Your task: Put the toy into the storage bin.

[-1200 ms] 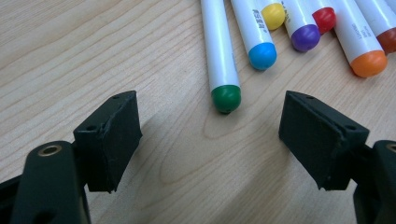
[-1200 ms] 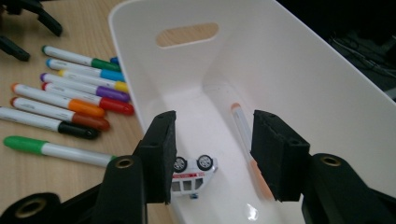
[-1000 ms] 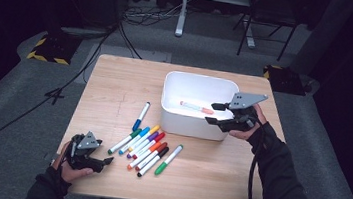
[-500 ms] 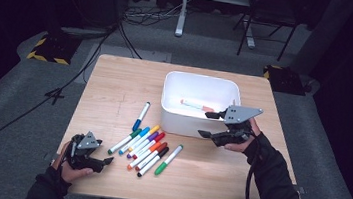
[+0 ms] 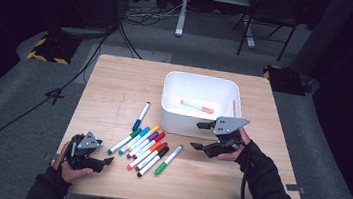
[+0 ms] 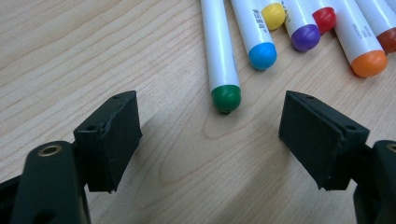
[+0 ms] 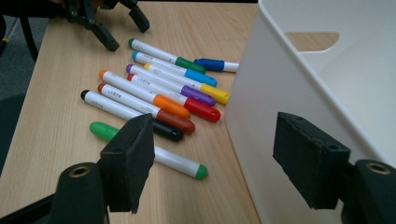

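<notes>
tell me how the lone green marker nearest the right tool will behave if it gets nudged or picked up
The green marker looks round and smooth, so it would probably roll on the flat table. It seems a stiff, light plastic tube, likely easy to pinch but perhaps slippery.

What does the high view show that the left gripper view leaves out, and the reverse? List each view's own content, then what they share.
High view alone: the white bin with a pink marker inside, the open right gripper beside the bin, and a separate blue marker.
Left gripper view alone: a close look between the open left gripper, with bare wood between its pads.
Shared: the wooden table and the green-ended marker at the row's edge.
</notes>
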Available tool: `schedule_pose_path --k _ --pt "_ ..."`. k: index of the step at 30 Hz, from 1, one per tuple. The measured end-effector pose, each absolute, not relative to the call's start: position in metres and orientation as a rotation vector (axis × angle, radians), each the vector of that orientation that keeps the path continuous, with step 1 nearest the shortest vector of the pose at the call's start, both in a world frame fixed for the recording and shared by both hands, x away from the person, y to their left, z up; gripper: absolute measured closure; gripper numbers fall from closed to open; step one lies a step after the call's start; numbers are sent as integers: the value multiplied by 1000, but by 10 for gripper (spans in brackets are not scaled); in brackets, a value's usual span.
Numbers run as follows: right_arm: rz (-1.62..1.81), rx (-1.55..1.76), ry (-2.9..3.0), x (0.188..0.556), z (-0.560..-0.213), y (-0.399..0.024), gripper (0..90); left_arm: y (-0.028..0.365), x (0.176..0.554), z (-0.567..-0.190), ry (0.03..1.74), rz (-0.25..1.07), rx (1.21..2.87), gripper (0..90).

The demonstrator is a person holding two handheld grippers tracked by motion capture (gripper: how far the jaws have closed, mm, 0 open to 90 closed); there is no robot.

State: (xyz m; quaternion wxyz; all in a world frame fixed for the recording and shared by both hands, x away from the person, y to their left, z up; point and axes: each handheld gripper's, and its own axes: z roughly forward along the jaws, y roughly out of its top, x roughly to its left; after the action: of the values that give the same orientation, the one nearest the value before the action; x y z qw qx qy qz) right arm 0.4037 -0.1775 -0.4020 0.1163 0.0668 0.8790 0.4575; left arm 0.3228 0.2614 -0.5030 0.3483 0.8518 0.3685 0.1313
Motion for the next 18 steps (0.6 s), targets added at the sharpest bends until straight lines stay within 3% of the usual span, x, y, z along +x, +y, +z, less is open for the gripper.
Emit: schedule_pose_path --k 18 --pt "1260 115 2772 405 -467 -134 310 261 323 -503 956 339 2208 211"
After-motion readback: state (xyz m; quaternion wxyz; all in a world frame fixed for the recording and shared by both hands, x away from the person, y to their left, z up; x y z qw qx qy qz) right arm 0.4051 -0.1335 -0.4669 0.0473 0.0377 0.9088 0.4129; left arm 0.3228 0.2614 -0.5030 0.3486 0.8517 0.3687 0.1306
